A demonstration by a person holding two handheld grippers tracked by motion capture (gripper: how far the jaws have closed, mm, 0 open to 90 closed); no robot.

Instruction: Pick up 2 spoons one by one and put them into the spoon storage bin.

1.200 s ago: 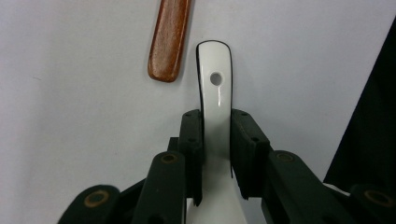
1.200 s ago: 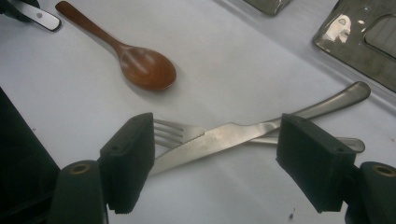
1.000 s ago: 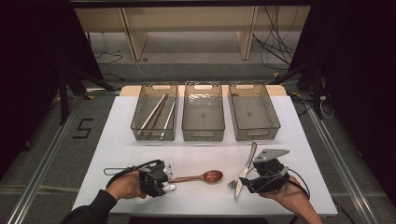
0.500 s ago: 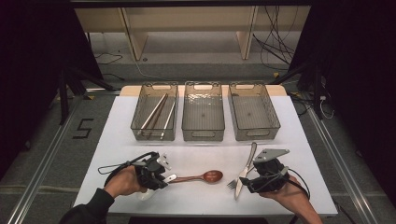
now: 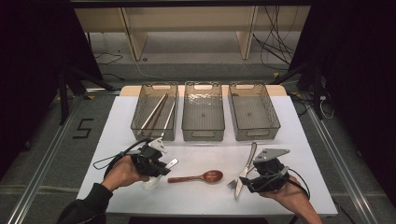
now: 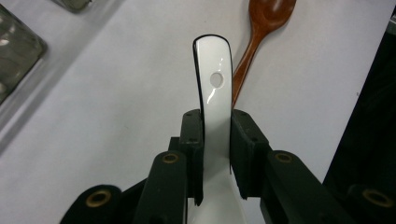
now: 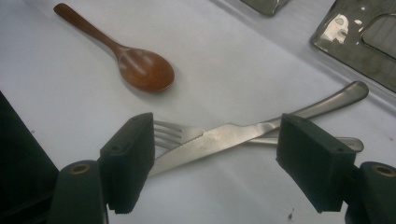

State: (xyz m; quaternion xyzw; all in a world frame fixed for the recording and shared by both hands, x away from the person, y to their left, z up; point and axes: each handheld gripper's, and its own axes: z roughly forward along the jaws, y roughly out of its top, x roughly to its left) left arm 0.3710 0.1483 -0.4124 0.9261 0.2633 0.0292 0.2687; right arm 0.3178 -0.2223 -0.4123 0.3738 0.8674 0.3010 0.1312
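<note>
L jaws clamped on white spoon | R jaws apart over knife/fork | wooden spoon btwn

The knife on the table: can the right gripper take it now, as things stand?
Probably yes. The right gripper is open, jaws either side of the knife. But the knife lies across the fork, so both might get pinched.

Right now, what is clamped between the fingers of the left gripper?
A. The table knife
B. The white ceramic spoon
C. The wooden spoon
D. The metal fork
B. In the left gripper view the left gripper has its fingers pressed on either side of the white ceramic spoon handle, while the wooden spoon lies on the table and the fork and knife lie crossed by the right gripper.
</note>
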